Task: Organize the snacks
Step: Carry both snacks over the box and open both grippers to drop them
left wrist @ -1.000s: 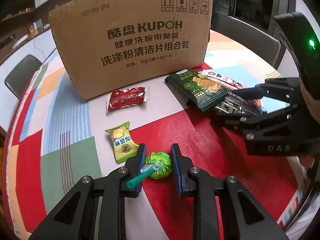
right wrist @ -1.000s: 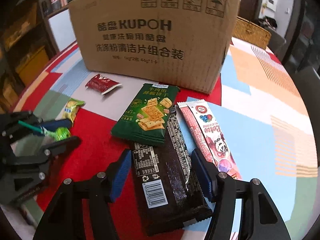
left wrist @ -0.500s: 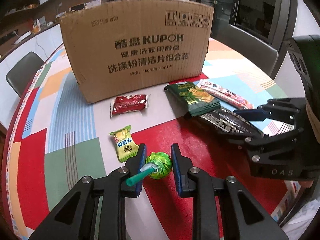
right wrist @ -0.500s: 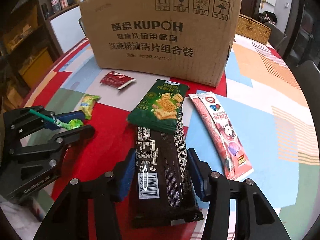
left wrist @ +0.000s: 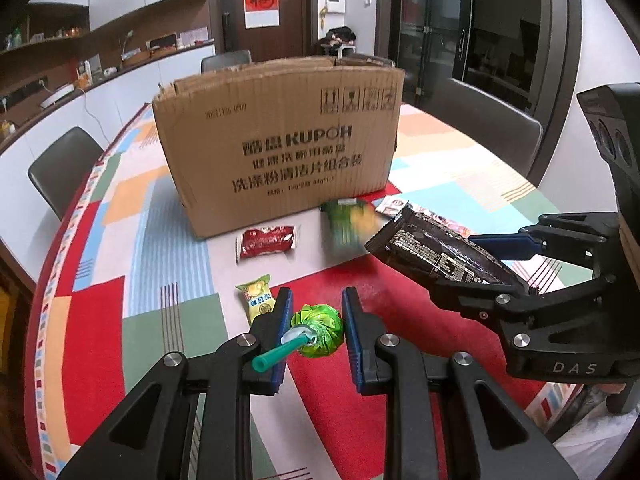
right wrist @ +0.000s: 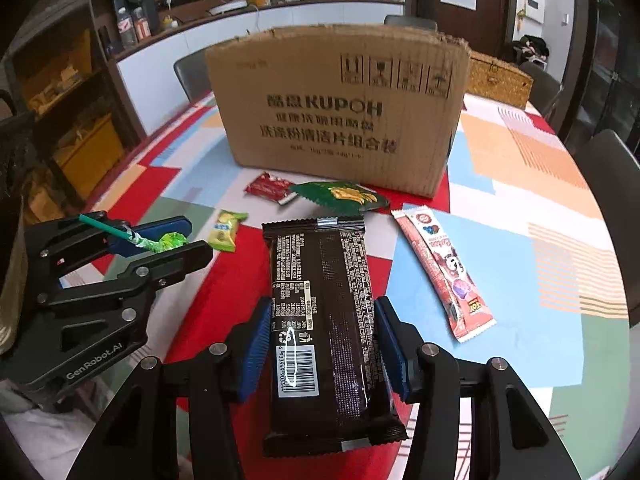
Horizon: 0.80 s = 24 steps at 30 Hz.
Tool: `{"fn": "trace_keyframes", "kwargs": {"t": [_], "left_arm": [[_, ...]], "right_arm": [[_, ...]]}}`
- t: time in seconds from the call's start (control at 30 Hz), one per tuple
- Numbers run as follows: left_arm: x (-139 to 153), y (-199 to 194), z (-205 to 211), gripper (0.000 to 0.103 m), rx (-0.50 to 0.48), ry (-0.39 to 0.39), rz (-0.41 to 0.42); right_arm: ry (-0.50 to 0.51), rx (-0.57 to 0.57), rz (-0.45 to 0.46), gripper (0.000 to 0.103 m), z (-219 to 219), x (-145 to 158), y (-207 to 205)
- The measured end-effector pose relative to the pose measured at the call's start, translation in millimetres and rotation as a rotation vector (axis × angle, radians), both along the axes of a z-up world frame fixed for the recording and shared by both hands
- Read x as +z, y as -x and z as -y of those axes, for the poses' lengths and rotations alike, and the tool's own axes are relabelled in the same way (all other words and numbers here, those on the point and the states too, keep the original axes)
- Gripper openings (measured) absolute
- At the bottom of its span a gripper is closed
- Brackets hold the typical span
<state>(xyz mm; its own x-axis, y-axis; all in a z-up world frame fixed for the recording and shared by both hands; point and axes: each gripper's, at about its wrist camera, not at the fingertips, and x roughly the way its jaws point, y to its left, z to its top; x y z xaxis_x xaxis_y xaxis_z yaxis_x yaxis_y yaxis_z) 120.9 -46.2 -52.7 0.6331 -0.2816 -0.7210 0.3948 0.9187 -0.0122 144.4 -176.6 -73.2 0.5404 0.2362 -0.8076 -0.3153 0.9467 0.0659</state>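
My left gripper is shut on a green lollipop and holds it above the table; it also shows in the right wrist view. My right gripper is shut on a dark brown snack pack, lifted off the table, also seen in the left wrist view. An open cardboard box stands behind. On the table lie a red packet, a small yellow-green packet, a green cracker bag and a pink stick pack.
The round table has a colourful patchwork cloth. Grey chairs stand around it, one on the far right. A wicker basket sits behind the box.
Both grippers have risen and pulled back from the box. The right gripper closed on the dark pack and lifted it off the green cracker bag. The lollipop stays held.
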Motion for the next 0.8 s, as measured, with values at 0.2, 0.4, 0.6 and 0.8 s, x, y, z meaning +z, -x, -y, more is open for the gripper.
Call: {"fn": "trace_keyframes", "kwargs": {"t": [0.2, 0.4, 0.6, 0.8], "left_arm": [[15.2, 6.1, -1.8, 0.025, 0.005, 0.015, 0.029], [30.0, 1.8, -6.5, 0.025, 0.014, 0.036, 0.053], [50.6, -9.9, -9.8, 0.025, 0.025, 0.052, 0.101], [67.6, -28.1, -10.4, 0.025, 0.032, 0.044, 0.151]], "right_arm": [[-0.016, -0.009, 0.053, 0.051, -0.7, 17.2, 9.7], [-0.029, -0.026, 0.107, 0.051, 0.0, 31.2, 7.2], [-0.042, -0.037, 0.173, 0.051, -0.9, 48.7, -3.3], [-0.056, -0.06, 0.233, 0.051, 1.7, 65.5, -23.5]]}}
